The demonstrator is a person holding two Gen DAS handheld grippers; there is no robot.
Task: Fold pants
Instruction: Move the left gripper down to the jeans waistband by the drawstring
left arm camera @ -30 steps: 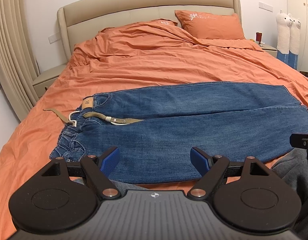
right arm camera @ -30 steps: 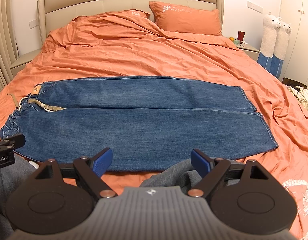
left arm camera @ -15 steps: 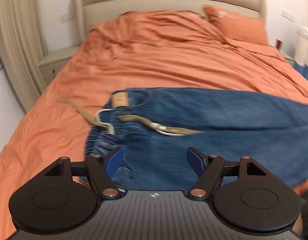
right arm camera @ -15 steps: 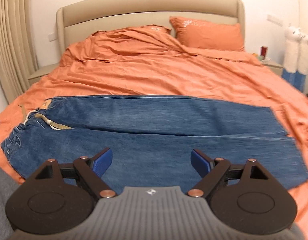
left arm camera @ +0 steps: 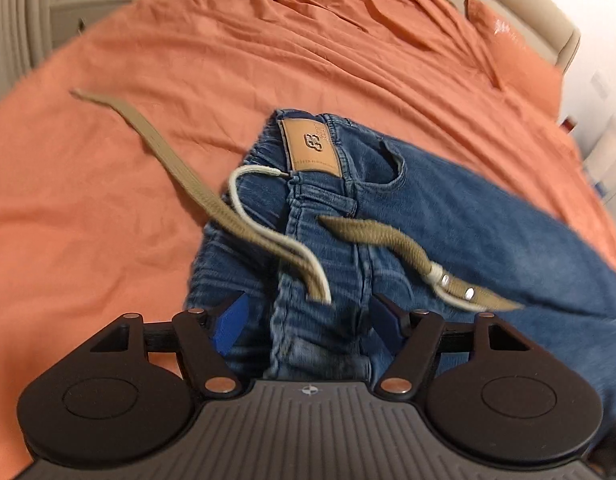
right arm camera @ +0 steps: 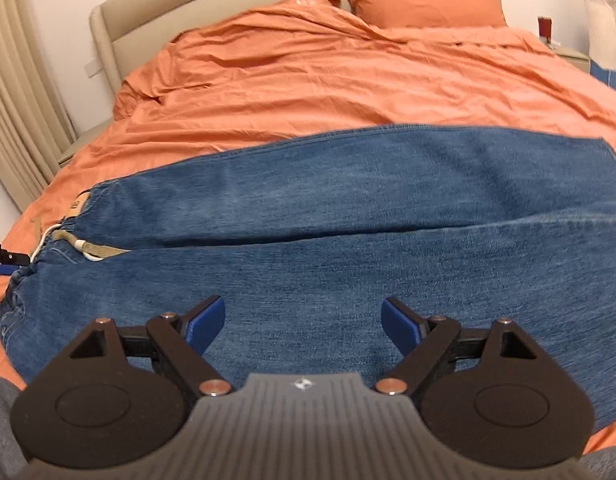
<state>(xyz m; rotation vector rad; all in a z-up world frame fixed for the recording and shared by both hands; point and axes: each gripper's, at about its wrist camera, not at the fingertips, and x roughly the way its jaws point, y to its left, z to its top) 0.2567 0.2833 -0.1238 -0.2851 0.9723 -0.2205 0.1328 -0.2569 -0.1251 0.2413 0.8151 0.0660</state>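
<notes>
Blue jeans (right arm camera: 348, 240) are lying flat across the near edge of the bed (right arm camera: 348, 80). Your left gripper (left arm camera: 308, 320), jaws narrowing but not yet pinching, is straddling the thick waistband; your right gripper (right arm camera: 303, 324) is hovering open over a leg. Denim is heavy, floppy.

A pair of blue denim jeans (right arm camera: 348, 248) is lying flat on an orange bedspread (right arm camera: 348, 80), stretching across the bed with the waistband toward the left side and the leg hems toward the right. The two legs are resting side by side, one nearer the headboard, one nearer the foot of the bed. A tan leather brand patch (left arm camera: 311, 147) is showing at the elastic waistband. A khaki fabric belt (left arm camera: 179, 168) is trailing out of the waist onto the bedspread, and its other end is lying across the denim. A white drawstring (left arm camera: 243, 200) is looping beside it.
</notes>
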